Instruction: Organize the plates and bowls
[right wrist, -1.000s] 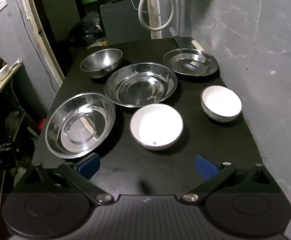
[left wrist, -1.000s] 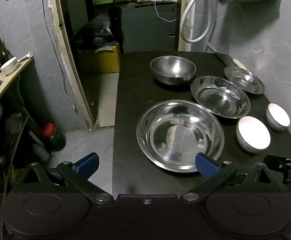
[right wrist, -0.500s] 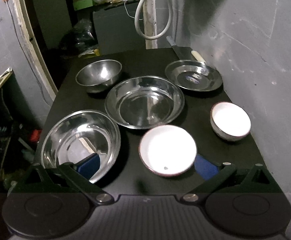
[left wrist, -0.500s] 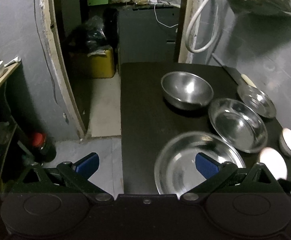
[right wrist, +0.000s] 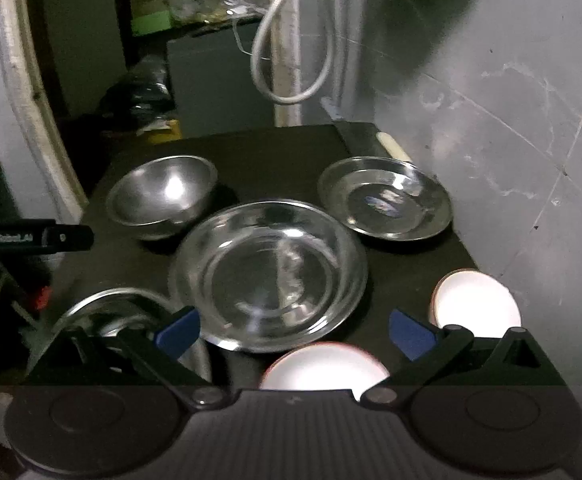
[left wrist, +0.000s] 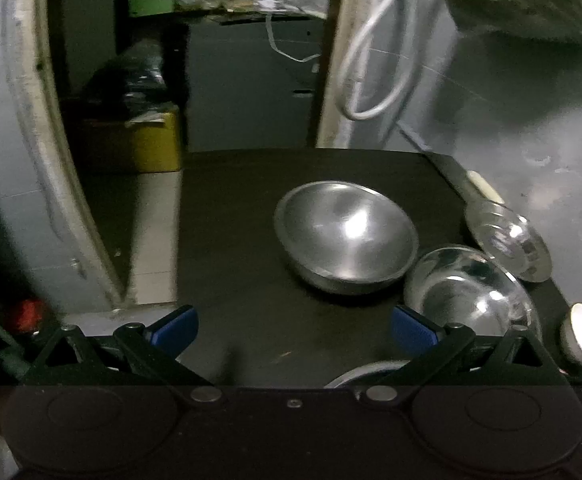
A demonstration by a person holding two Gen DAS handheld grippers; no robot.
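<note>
On a black table (right wrist: 275, 152) stand steel and white dishes. A deep steel bowl (left wrist: 347, 236) (right wrist: 163, 192) sits far left. A medium steel basin (right wrist: 267, 272) (left wrist: 471, 288) lies mid-table, a flat steel plate (right wrist: 385, 196) (left wrist: 507, 240) to its right. A large steel basin (right wrist: 111, 312) is near left, only its rim (left wrist: 363, 372) showing in the left wrist view. Two white bowls: a bigger one (right wrist: 323, 368) under my right gripper (right wrist: 293, 330), a smaller one (right wrist: 475, 304) (left wrist: 581, 332) right. Both grippers are open and hold nothing; the left gripper (left wrist: 293, 328) hovers over bare table before the deep bowl.
A grey wall (right wrist: 511, 120) borders the table's right side. A white hose loop (right wrist: 291, 60) hangs at the back. Left of the table is a doorway with a yellow box (left wrist: 147, 140) on the floor. A knife handle (right wrist: 391, 146) lies at the table's far right.
Both grippers have moved forward and lower over the table. The large basin and the bigger white bowl have slid toward the bottom of the views. No dish has moved.
</note>
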